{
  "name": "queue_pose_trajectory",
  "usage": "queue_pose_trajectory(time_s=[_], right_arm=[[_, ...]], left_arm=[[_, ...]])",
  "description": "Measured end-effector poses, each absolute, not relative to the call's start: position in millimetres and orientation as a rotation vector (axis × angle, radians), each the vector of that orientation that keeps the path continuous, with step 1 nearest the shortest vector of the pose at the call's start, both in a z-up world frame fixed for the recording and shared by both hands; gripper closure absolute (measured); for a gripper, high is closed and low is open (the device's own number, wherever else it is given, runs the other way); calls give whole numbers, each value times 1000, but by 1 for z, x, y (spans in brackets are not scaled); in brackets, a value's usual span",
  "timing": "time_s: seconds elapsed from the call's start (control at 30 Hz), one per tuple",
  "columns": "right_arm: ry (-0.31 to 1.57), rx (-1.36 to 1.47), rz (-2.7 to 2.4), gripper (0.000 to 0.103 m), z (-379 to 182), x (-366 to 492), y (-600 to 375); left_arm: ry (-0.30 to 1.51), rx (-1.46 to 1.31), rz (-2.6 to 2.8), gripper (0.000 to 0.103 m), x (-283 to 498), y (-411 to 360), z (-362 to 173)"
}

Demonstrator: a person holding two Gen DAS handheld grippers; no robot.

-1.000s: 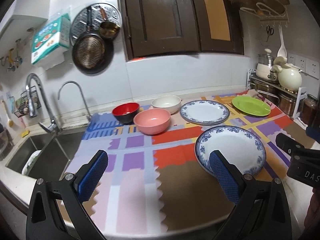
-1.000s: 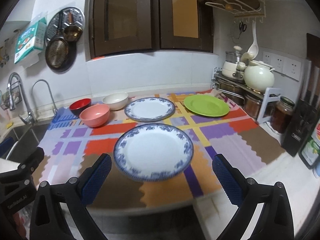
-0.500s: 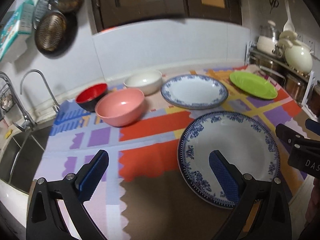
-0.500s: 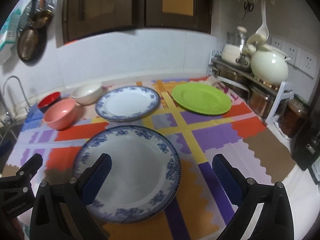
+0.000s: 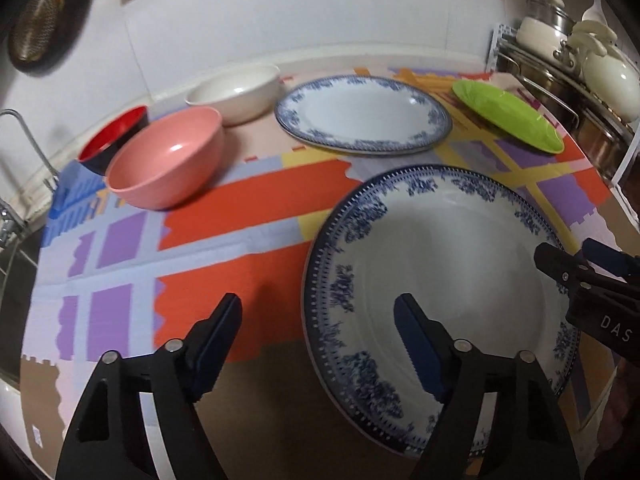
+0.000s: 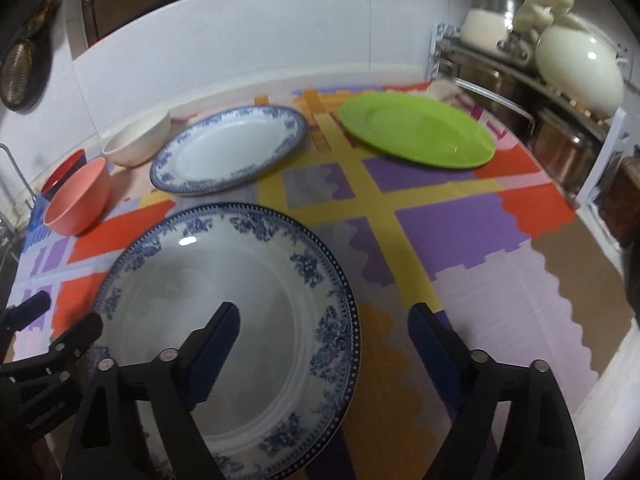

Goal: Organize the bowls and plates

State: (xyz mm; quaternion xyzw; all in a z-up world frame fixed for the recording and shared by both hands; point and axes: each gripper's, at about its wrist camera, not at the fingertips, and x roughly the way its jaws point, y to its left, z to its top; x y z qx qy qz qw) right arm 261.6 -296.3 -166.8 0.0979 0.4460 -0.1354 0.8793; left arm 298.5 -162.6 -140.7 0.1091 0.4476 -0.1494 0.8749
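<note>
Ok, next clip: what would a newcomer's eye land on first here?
The near blue plate, large in front, with both open grippers, left and right, straddling its edges. Behind it lie a second blue plate and a green plate to the right. At the left rear sit pink, white and red bowls, all on a loud patchwork cloth.

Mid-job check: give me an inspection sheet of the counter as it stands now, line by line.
Surface: patchwork mat covers the counter.
Job's things: near blue-rimmed plate, far blue-rimmed plate, green plate, pink bowl, cream bowl, red bowl.
Clutter: nothing seen.
Tongs: left tongs open, right tongs open, both over the near plate's edges.
Cables: nothing seen.
Surroundings: pot rack, faucet.
</note>
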Motion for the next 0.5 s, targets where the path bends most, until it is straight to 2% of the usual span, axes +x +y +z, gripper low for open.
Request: queue_pose_trajectory(time_s=[0.2, 0.47, 0.5], right_arm=[[976, 233, -244, 36, -179, 271, -298], [1007, 221, -248, 56, -183, 278, -298], [1007, 222, -250, 57, -183, 278, -299]], left_arm=[[983, 216, -333, 38, 305, -166, -151], [1011, 192, -352, 63, 312, -168, -154], [1012, 193, -352, 63, 312, -169, -154]])
